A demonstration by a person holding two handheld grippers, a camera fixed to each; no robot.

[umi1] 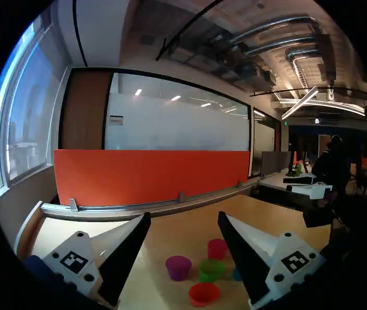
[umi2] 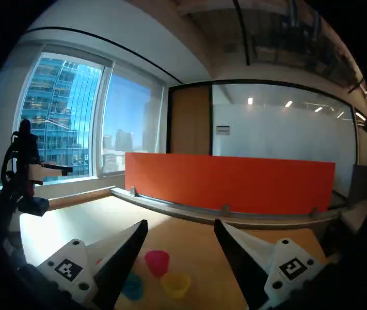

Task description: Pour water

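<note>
Small plastic cups stand on a light wooden table [umi1: 183,227]. In the left gripper view I see a purple cup [umi1: 178,267], a green cup [umi1: 211,269], a pink cup [umi1: 217,248] and an orange-red cup [umi1: 204,294], with a blue one [umi1: 236,274] partly hidden by the finger. My left gripper [umi1: 183,219] hovers open above and short of them. In the right gripper view a pink cup [umi2: 157,262], a yellow cup [umi2: 175,284] and a blue cup [umi2: 132,285] sit below my right gripper [umi2: 180,227], which is open with nothing between its fingers.
An orange divider panel [umi1: 152,175] on a metal rail runs along the table's far edge. Big windows [umi2: 64,129] stand at one side. A black stand with a device [umi2: 26,170] rises at the table's left in the right gripper view. A person [umi1: 333,165] sits at far desks.
</note>
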